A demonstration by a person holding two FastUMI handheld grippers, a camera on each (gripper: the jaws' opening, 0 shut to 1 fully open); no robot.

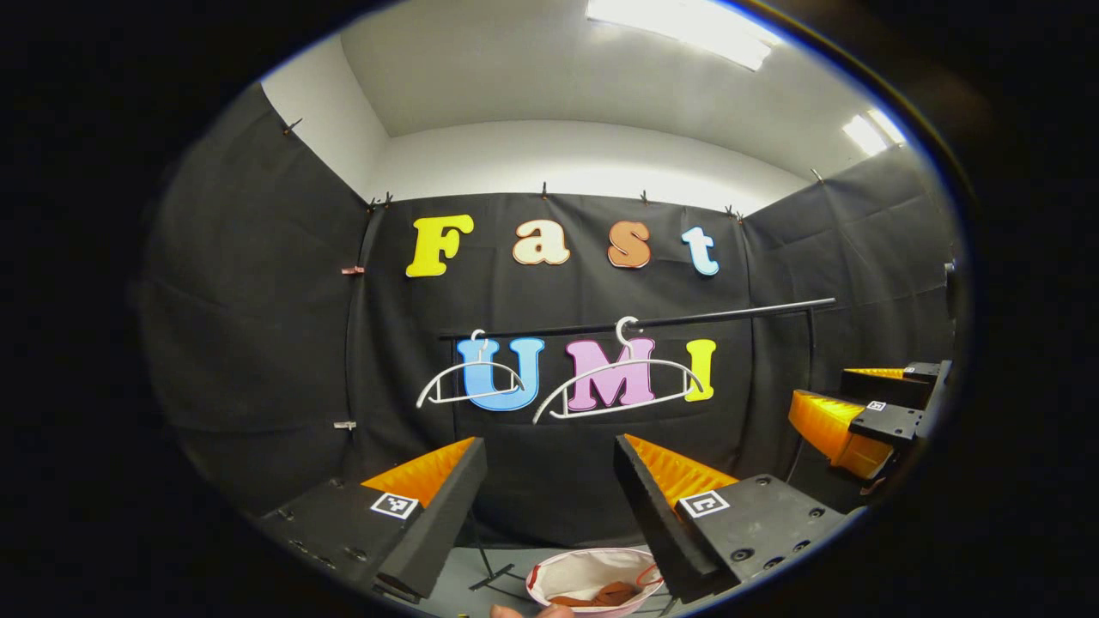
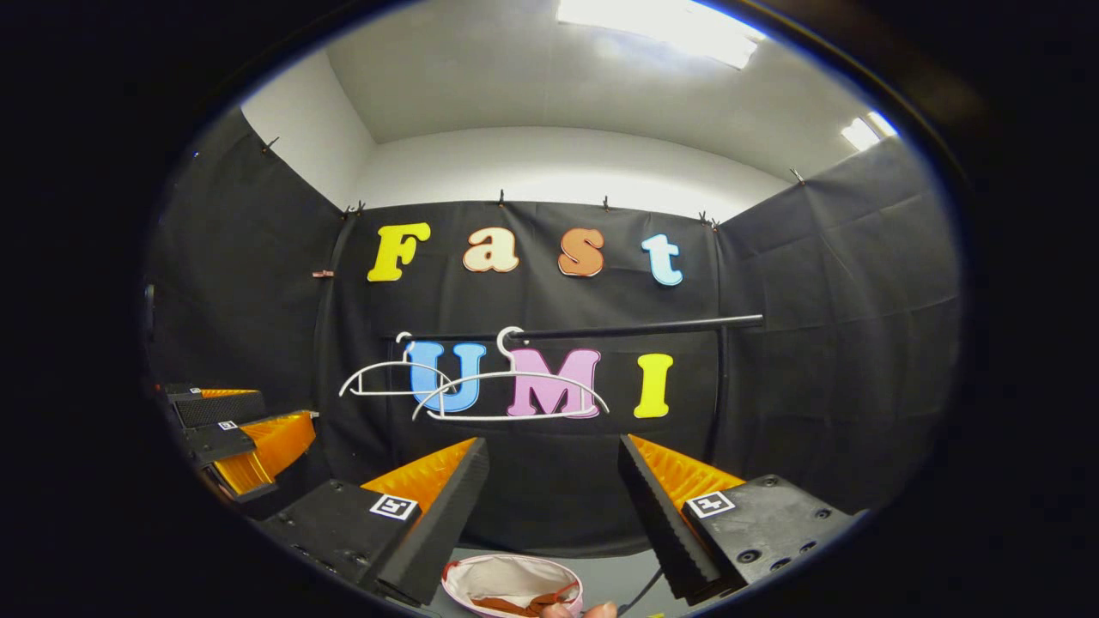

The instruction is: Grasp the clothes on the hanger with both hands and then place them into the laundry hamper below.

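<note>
- Left gripper (image 1: pixel 549 506) hanging up in the air with fingers spread wide, gripping nothing, pointing toward the far wall.
- Right gripper (image 2: pixel 554 506) doing the same, fingers gaping wide with nothing between them.
- Also showing up in each other's cameras: right gripper at the right edge of the left gripper view (image 1: pixel 859 412), left gripper at the left edge of the right gripper view (image 2: pixel 240 429), both looking parted there too.
- Two white hangers (image 1: pixel 618 386) dangling bare on the black rail (image 1: pixel 687 319) against the far wall, one toward the left end, one near the middle.
- Clothes (image 1: pixel 601 594) sitting as a brownish bundle inside the laundry hamper (image 1: pixel 584 566), down low on the floor, below the rail and nearer than the wall.
- Same hamper peeking between the fingers at the bottom of the right gripper view (image 2: pixel 506 577), brown fabric (image 2: pixel 524 603) lying inside it.
</note>
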